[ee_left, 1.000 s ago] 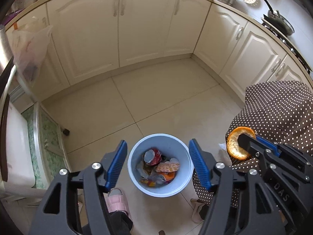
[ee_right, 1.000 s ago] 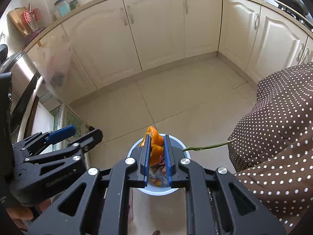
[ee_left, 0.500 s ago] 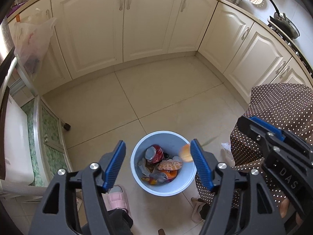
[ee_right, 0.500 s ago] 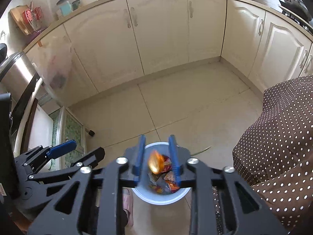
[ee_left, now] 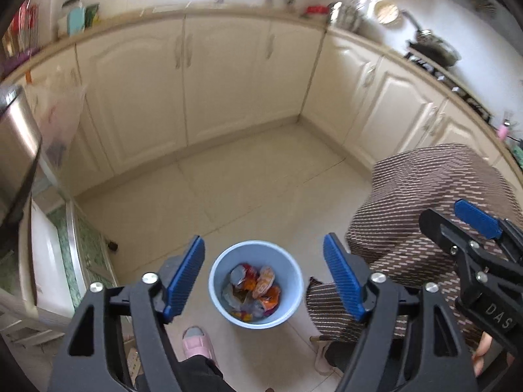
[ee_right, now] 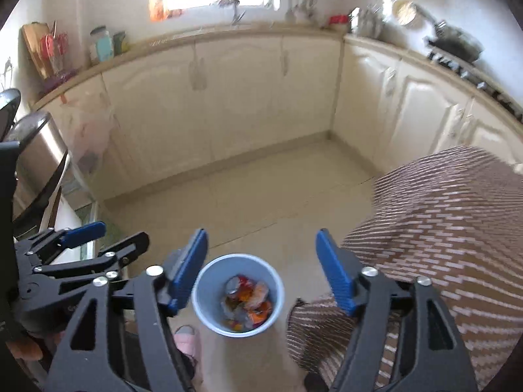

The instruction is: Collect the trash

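Both the left gripper (ee_left: 263,279) and right gripper (ee_right: 261,269) hold their fingers spread, empty, above the trash-filled blue bin (ee_left: 287,310).

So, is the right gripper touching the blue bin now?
Apart. In the right wrist view the right gripper is open, and its fingers frame the blue bin, which stands far below on the floor, with nothing held.

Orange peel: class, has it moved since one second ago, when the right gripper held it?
Yes. The right gripper is open and empty; orange scraps lie down inside the blue bin with the other trash.
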`<act>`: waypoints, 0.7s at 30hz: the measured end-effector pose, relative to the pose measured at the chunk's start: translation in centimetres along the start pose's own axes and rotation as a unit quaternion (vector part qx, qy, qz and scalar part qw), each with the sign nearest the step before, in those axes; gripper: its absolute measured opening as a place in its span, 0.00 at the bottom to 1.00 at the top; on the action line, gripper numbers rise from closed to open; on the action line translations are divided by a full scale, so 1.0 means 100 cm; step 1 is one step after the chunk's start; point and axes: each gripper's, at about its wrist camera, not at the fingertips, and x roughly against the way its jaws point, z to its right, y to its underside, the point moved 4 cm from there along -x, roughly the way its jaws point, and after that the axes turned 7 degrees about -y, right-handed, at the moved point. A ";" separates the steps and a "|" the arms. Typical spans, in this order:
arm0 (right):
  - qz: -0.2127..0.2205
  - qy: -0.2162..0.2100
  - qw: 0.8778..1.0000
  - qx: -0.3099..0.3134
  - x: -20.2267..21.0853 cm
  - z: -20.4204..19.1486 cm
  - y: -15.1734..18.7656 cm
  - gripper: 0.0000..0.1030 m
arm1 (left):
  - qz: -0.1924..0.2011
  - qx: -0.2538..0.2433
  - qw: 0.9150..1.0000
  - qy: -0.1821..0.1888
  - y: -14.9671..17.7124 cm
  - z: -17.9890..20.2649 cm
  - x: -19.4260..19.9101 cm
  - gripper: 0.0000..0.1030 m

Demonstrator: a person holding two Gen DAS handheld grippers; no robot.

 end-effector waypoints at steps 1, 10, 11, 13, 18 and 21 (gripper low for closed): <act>0.009 0.007 1.000 0.000 0.016 0.002 0.000 0.73 | 0.010 -0.007 1.000 0.010 0.000 0.008 0.017 0.73; 0.087 0.067 0.994 -0.007 0.147 0.023 0.021 0.88 | 0.090 -0.053 0.993 0.050 0.013 0.062 0.136 0.80; 0.093 0.071 0.993 -0.010 0.158 0.024 0.024 0.90 | 0.098 -0.057 0.992 0.053 0.015 0.067 0.148 0.81; 0.109 0.080 0.991 -0.016 0.184 0.028 0.030 0.90 | 0.119 -0.066 0.989 0.066 0.020 0.079 0.177 0.83; 0.151 0.111 0.982 -0.025 0.246 0.035 0.046 0.91 | 0.173 -0.084 0.978 0.080 0.031 0.104 0.237 0.88; 0.170 0.125 0.977 -0.029 0.272 0.036 0.055 0.91 | 0.197 -0.090 0.972 0.090 0.040 0.113 0.266 0.91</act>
